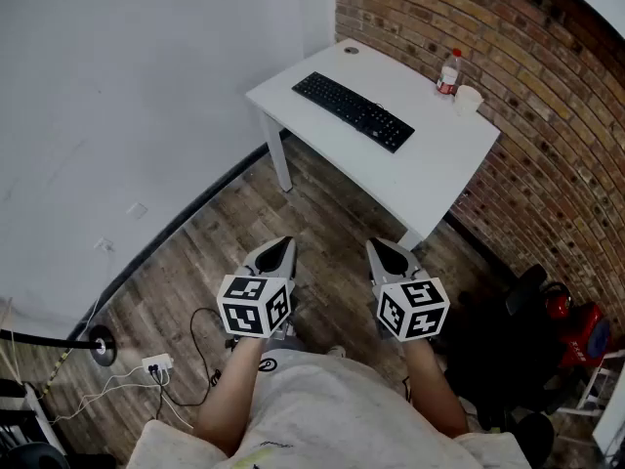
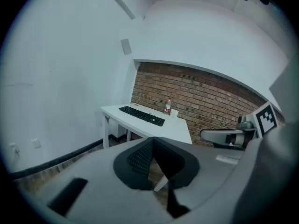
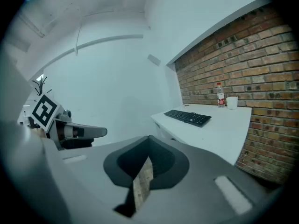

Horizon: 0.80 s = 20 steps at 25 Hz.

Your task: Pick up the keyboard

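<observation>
The left hand-held gripper point(image 1: 282, 247) has its jaws pressed together with nothing between them. The right hand-held gripper point(image 1: 384, 249) is closed and empty in the same way. Both are held side by side in front of the person's body, tilted slightly downward over the wooden floor point(image 1: 210, 252) and well apart from the white surface point(image 1: 430, 169) ahead. That surface stands in the corner between a white wall point(image 1: 146, 76) and a brick wall point(image 1: 527, 66). The black keyboard point(image 1: 354, 111) lies flat on it, set diagonally near its middle, with neither gripper touching it. Beyond the keyboard, towards the brick wall, a red-capped bottle point(image 1: 449, 71) stands upright just beside a white cup point(image 1: 467, 99). A white power strip point(image 1: 156, 364) with trailing cables lies on the floor to the person's left.
</observation>
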Available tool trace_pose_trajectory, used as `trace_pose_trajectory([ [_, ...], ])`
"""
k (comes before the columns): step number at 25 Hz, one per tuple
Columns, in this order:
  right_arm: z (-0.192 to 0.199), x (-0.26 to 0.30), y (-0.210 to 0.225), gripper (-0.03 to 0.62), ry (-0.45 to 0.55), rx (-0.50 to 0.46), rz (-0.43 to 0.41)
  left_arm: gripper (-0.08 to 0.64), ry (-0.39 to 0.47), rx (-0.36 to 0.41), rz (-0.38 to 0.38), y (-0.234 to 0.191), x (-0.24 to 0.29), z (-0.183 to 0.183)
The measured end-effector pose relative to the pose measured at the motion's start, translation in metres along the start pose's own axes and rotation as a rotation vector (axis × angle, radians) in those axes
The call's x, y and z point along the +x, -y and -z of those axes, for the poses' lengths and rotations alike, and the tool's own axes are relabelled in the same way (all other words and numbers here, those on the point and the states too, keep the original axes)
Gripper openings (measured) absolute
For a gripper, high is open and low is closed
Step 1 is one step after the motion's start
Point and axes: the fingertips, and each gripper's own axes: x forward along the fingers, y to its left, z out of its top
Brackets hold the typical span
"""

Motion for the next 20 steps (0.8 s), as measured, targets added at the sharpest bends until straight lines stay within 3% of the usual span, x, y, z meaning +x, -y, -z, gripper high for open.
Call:
trace_pose_trajectory([
  [11, -0.007, 0.029, -0.009, 0.009, 0.013, 0.011, -0.015, -0.008, 0.008, -0.014, 0.004, -0.026, 0.010, -0.008],
  [20, -0.024, 0.095, -0.010, 0.009, -0.021, 0.009, 0.002, -0.006, 0.010, -0.032, 0.032, -0.082, 0.052, -0.040],
])
